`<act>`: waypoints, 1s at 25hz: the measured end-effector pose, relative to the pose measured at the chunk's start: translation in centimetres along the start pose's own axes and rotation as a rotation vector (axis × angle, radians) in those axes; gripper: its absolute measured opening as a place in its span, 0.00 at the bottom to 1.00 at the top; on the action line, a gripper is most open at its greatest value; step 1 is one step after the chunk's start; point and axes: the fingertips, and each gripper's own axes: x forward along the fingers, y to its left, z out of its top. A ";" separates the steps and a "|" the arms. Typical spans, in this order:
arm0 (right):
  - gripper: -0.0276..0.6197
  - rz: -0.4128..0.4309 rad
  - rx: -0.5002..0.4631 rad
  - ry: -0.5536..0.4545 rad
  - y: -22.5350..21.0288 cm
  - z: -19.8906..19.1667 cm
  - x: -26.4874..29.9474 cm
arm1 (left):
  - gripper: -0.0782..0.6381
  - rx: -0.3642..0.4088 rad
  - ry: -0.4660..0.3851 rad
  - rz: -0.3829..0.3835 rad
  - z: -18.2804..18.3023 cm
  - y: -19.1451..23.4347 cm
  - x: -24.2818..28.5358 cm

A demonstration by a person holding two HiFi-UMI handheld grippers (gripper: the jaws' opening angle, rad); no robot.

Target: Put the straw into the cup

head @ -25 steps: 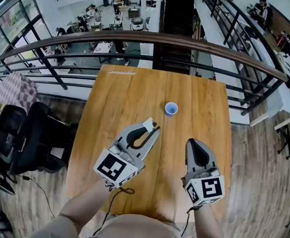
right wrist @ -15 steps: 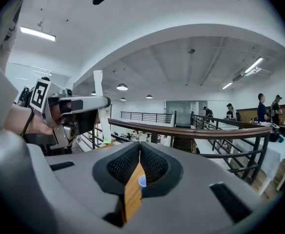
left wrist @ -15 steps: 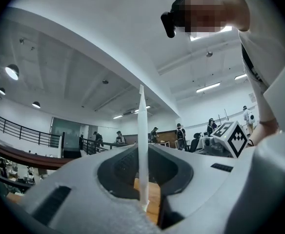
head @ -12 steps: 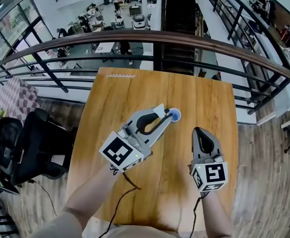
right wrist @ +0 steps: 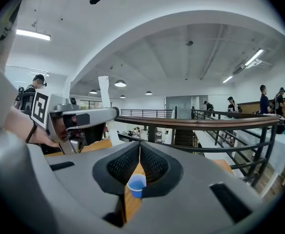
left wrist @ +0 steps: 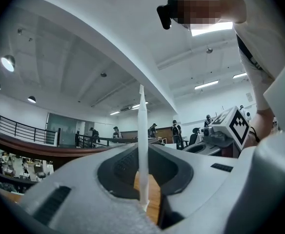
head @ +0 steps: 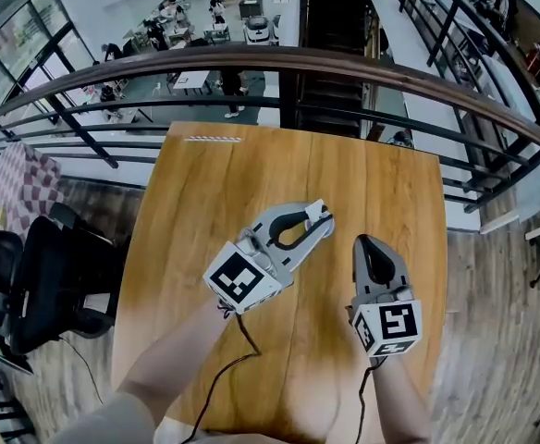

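Left gripper [head: 319,218] clamped on the white straw [left wrist: 142,145], over the middle of the wooden table [head: 205,183], left of the right gripper [head: 362,241].
Straw long axis upright, crosswise to the jaws, top end pointing up. Its bottom end is cut off behind the jaw, and the head view shows only a short white stub. Right gripper jaws closed tip to tip, empty. The small blue cup [right wrist: 136,185] shows low through their gap, mouth up; it is hidden in the head view, so its spacing from the straw is unclear.

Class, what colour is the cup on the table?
The cup is blue, with a paler rim. It shows best in the right gripper view.
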 end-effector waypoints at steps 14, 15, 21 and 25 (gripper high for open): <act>0.08 -0.026 0.031 0.097 -3.2 -8.3 3.3 | 0.19 -0.041 0.068 -0.002 -13.5 3.8 4.0; 0.08 -0.027 0.037 0.103 -3.3 -8.7 3.4 | 0.19 -0.052 0.071 0.003 -14.1 4.0 4.2; 0.08 -0.026 0.056 0.115 -3.6 -10.3 4.1 | 0.19 -0.064 0.120 0.009 -18.2 3.6 4.5; 0.08 -0.031 0.076 0.123 -3.4 -11.2 4.2 | 0.19 -0.091 0.148 0.032 -20.5 3.7 4.3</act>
